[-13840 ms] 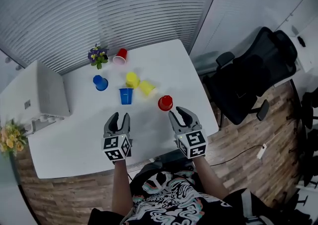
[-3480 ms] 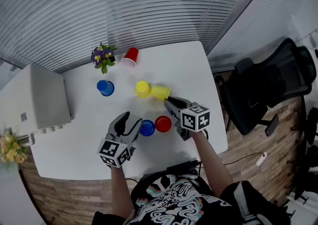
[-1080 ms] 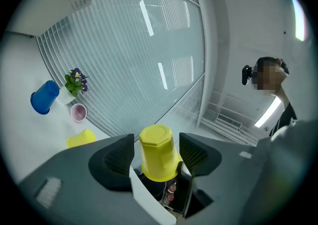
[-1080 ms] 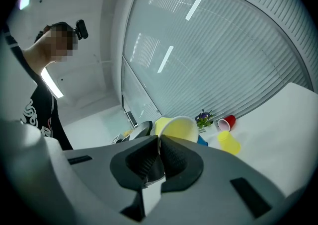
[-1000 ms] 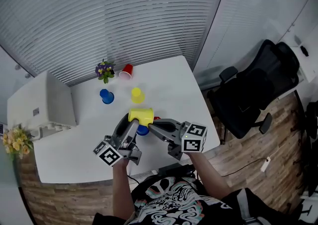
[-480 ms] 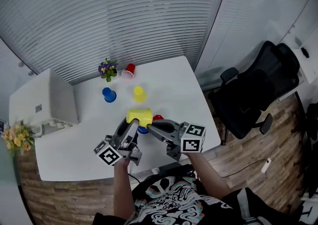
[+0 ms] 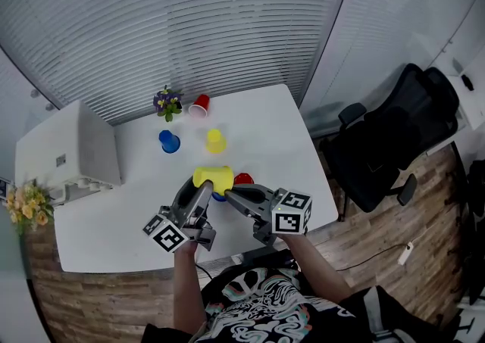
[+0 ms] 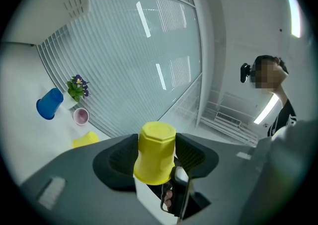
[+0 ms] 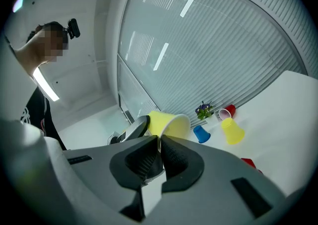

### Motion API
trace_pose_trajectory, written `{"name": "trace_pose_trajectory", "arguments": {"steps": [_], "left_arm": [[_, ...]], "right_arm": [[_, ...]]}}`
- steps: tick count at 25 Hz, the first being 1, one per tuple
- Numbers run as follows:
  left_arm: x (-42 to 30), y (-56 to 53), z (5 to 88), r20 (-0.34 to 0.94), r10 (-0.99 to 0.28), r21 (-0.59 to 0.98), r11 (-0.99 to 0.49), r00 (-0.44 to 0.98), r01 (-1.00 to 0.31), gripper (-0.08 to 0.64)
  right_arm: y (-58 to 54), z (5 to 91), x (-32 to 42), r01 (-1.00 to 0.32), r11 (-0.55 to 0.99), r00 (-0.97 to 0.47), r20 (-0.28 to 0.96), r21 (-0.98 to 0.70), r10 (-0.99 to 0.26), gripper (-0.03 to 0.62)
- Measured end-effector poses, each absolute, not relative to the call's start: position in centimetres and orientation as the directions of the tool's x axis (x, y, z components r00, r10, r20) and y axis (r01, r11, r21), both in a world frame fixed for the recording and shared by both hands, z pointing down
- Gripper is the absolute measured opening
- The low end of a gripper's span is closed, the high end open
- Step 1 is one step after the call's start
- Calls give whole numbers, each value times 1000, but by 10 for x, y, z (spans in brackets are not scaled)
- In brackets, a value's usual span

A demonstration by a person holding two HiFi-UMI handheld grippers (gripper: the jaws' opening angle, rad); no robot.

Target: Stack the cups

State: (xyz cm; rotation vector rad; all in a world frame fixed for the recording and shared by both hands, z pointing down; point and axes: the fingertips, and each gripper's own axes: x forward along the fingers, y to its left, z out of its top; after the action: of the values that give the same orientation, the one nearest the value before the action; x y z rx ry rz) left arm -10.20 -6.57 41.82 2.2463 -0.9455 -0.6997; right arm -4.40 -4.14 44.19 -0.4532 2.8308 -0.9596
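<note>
Both tools hold one yellow cup (image 7: 214,177) up in the air above the white table (image 7: 288,152). The left gripper (image 7: 195,196) has just closed in on the cup and squeezes its sides. The right gripper (image 7: 235,196) is almost pressed together and pinches only the thin edge of the cup's mouth. Two grips like this probably keep the cup steady while it is turned the right way for stacking. A blue cup (image 7: 219,198) peeks out just under it, and a red cup (image 7: 243,179) sits close by on the right, so one of them is likely where it goes next. The red cup is so near that it could get bumped. Farther back, well apart, are a second yellow cup (image 7: 215,139), a second blue cup (image 7: 169,141), a tipped red cup (image 7: 199,104) and little flowers (image 7: 167,99). A white box (image 7: 72,152) stands at the left.
</note>
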Motion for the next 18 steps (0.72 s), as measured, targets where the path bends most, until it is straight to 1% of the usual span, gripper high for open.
{"name": "trace_pose_trajectory", "arguments": {"steps": [4, 9, 12, 14, 18], "left_arm": [[-106, -66, 416, -214, -781, 672, -553, 587, -492, 221], [-119, -67, 416, -167, -811, 603, -534, 560, -593, 218], [-133, -67, 420, -136, -836, 572, -504, 532, -647, 218], [-141, -69, 427, -89, -854, 529, -476, 513, -702, 218], [-147, -69, 451, 49, -872, 391, -431, 486, -813, 218]], "right_arm": [[-40, 448, -50, -293, 744, -939, 35, -601, -342, 29], [-45, 454, -56, -394, 787, -916, 126, -475, -382, 44], [-48, 458, -53, -425, 795, -904, 155, -432, -399, 46], [-51, 458, -50, -436, 794, -899, 159, -423, -408, 46], [-57, 459, -42, -456, 782, -888, 164, -424, -430, 46]]}}
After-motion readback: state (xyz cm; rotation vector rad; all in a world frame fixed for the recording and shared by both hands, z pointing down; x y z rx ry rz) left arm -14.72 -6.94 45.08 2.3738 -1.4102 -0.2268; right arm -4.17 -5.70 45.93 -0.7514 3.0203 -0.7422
